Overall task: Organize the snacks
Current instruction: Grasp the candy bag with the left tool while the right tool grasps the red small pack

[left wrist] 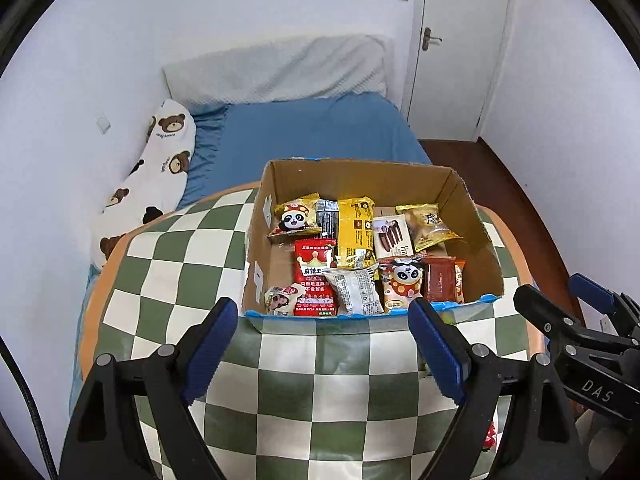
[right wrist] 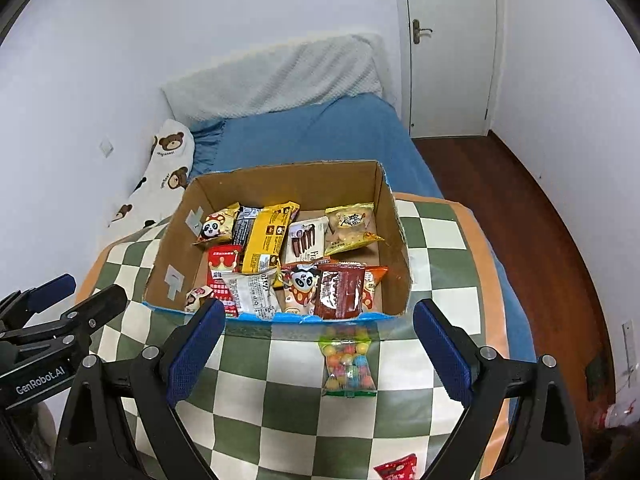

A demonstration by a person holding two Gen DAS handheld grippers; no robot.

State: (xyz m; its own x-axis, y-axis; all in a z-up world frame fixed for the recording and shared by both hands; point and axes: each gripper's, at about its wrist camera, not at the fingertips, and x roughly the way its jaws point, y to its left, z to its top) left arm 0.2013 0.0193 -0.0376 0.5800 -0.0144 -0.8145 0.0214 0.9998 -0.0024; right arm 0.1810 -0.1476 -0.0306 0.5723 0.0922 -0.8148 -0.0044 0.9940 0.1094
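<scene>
Your left gripper [left wrist: 324, 344] stands wide open with nothing between its blue pads [left wrist: 208, 344]. Your right gripper [right wrist: 320, 348] is just as wide and empty too. Both hang above the checked cloth [left wrist: 168, 264], pointing down at the box [right wrist: 384, 216].

The box sits on the cloth, open at the top, with snacks lying flat inside: a yellow pack [right wrist: 266, 240], a red pack [left wrist: 314, 276], a white pack [right wrist: 254, 290], two panda packs [left wrist: 294, 218] and a brown pack [right wrist: 340, 290].

Outside it, a candy bag [right wrist: 350, 362] lies on the cloth just before the box's near wall, between your right fingers in the right view. A red wrapper [right wrist: 398, 468] lies nearer you, apart from the bag.

Behind the box are the blue bed [left wrist: 320, 128], a bear pillow [left wrist: 160, 164] by the wall, and the door [right wrist: 448, 48].
</scene>
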